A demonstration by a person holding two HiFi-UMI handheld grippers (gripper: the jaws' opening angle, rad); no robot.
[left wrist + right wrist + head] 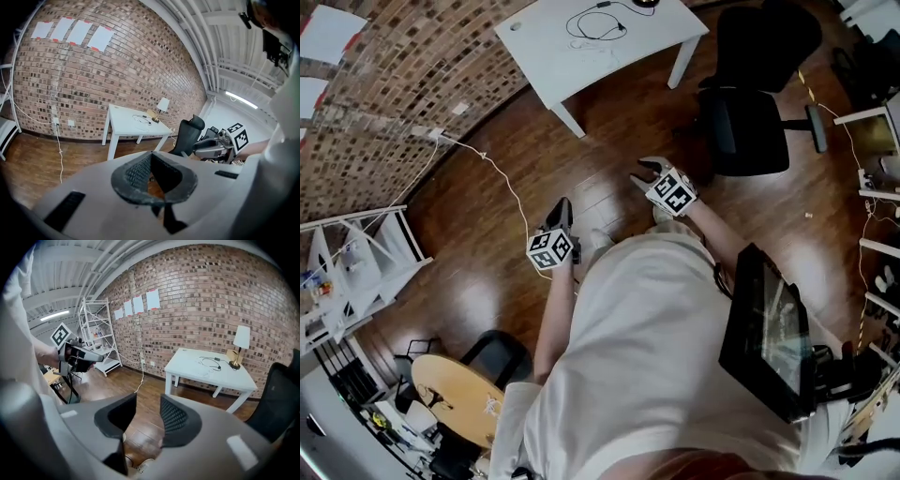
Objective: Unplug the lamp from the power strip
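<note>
Right gripper view, lamp [241, 338] upright on table [187, 363]

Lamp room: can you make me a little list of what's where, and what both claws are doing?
white table: stands by the brick wall
lamp: upright on the table
dark cable: looped on the tabletop near the lamp
black chair: beside the table
left claw: shut, holding nothing
right claw: open, holding nothing
power strip: can't make it out
</note>
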